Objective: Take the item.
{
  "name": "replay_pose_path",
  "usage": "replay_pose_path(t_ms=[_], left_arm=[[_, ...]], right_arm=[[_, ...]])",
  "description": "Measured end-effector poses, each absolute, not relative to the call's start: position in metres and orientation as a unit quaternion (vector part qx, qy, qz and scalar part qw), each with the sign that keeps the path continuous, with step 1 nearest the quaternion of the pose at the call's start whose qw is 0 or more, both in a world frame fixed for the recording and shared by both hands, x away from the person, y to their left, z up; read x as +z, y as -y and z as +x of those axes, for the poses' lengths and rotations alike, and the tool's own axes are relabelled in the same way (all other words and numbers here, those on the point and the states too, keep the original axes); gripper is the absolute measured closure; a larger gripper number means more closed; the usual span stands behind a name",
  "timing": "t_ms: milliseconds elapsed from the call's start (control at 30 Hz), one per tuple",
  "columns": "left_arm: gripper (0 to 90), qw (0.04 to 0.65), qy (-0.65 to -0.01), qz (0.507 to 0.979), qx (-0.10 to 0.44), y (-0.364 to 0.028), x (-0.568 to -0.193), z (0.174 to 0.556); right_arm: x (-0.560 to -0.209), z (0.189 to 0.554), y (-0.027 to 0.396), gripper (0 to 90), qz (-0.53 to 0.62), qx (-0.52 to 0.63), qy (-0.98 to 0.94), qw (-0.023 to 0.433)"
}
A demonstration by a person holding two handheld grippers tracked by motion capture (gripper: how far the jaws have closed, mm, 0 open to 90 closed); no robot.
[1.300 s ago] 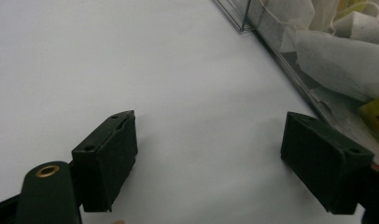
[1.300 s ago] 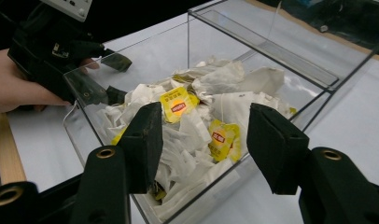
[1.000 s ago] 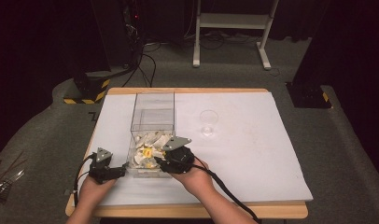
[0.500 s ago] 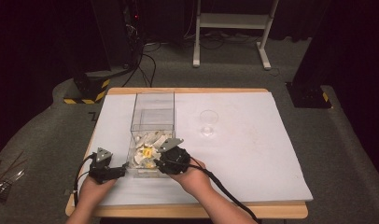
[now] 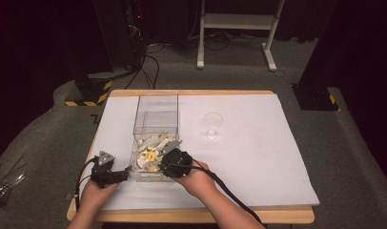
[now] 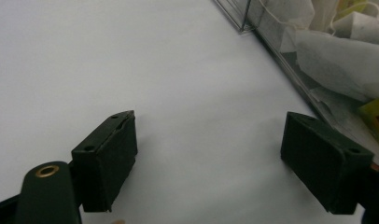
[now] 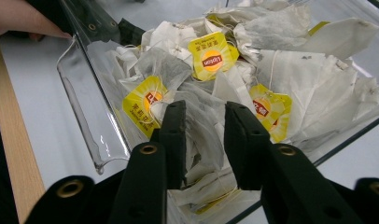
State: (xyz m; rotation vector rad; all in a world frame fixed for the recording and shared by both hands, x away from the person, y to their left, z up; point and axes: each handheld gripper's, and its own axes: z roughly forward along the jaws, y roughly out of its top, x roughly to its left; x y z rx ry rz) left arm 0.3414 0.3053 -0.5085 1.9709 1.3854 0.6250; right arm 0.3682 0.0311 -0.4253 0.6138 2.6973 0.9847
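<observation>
The right gripper (image 7: pixel 204 140) has just been closing, its jaws narrowed around a tea bag (image 7: pixel 197 116) in the clear box (image 7: pixel 85 116) but perhaps not yet pinching. Tangled strings may drag up neighbours. The left gripper (image 6: pixel 211 154) rests wide apart on the worktop (image 6: pixel 108 56) just beside the box.

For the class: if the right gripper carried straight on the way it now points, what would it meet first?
Most likely the pile of tea bags in the clear box. The right gripper points down into it, its jaws have just been closing, and a white tea bag sits between them. Whether the pads already press it is unclear.
</observation>
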Motion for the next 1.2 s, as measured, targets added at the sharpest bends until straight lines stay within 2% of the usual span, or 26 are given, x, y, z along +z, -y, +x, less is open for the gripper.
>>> replay_pose_path(t_ms=[33,233,367,1200], left_arm=[[18.6,0.321,-0.527,0.75,0.238,-0.305,-0.509,0.341],[18.6,0.321,-0.527,0.75,0.238,-0.305,-0.509,0.341],[18.6,0.321,-0.527,0.75,0.238,-0.305,-0.509,0.341],[18.6,0.32,-0.527,0.75,0.238,-0.305,-0.509,0.341]], right_arm=[[-0.425,0.368,-0.031,72.0,0.208,0.334,-0.914,0.102],[-0.428,0.369,-0.035,85.0,0.199,0.319,-0.921,0.099],[-0.43,0.369,-0.035,88.6,0.195,0.319,-0.923,0.096],[-0.423,0.353,-0.012,89.1,0.225,0.4,-0.879,0.126]])
